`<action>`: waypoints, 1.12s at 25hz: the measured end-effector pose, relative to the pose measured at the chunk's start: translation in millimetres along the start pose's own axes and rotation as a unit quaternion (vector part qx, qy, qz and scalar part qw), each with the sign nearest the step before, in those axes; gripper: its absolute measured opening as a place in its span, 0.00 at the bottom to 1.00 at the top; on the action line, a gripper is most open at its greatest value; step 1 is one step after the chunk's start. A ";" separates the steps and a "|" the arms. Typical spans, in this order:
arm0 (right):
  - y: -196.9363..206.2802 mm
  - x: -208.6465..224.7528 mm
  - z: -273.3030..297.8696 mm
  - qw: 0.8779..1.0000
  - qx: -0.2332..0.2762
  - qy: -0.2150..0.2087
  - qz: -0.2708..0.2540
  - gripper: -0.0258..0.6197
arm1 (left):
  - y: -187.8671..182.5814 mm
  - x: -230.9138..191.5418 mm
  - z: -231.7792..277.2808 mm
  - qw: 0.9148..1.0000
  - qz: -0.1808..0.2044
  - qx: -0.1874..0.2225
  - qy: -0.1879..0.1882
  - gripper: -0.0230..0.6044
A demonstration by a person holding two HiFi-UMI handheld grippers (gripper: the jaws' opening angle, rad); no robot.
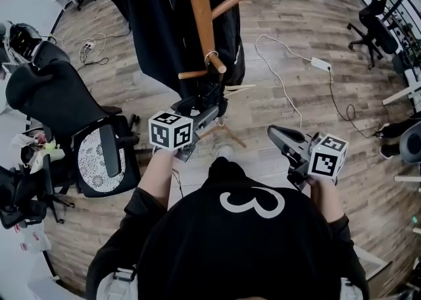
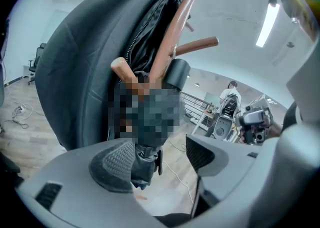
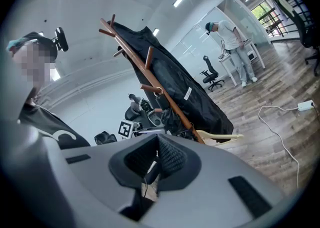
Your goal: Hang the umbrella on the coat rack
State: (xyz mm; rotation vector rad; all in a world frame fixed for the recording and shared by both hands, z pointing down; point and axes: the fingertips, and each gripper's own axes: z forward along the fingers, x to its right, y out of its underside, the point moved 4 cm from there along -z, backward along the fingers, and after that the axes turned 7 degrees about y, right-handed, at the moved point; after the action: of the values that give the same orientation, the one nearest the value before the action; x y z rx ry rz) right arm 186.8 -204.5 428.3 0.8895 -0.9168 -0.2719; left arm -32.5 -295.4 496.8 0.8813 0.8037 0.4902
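Note:
The wooden coat rack (image 1: 197, 2) stands ahead with a black coat (image 1: 158, 16) on it. A folded black umbrella (image 1: 212, 95) hangs by its strap loop (image 1: 210, 55) from a lower peg. My left gripper (image 1: 200, 111) is right at the umbrella, open. In the left gripper view the umbrella's lower end (image 2: 145, 164) sits between the pads, close against the left pad (image 2: 112, 164), with a clear gap to the right pad. My right gripper (image 1: 275, 135) hovers apart at the right, holding nothing. In the right gripper view its pads (image 3: 170, 157) meet, and the rack (image 3: 150, 84) and umbrella (image 3: 172, 119) lie ahead.
A black office chair (image 1: 99, 141) stands close on the left. The rack's legs (image 1: 230, 135) spread over the wood floor. A white cable and power strip (image 1: 320, 64) lie to the right. More chairs (image 1: 375, 19) stand far right, and a person (image 3: 232, 37) is in the background.

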 end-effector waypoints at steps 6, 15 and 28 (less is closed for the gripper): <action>-2.3 -16.1 -4.6 1.000 0.006 -0.001 -0.027 0.08 | -13.8 44.3 -28.3 0.999 0.023 0.008 0.027 0.53; -5.2 -56.6 -2.0 0.999 0.014 -0.039 -0.021 0.08 | -40.7 138.5 -80.3 0.990 0.013 0.054 0.129 0.46; 30.8 -164.9 6.0 0.996 0.037 -0.076 -0.032 0.08 | -19.5 198.0 -184.0 0.975 0.001 0.067 0.212 0.09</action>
State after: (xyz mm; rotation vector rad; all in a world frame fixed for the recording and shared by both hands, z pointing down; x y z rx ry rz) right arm 77.7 -97.2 359.2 0.9772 -1.0455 -0.3656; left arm -54.3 -83.7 329.0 0.9134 1.2375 0.6433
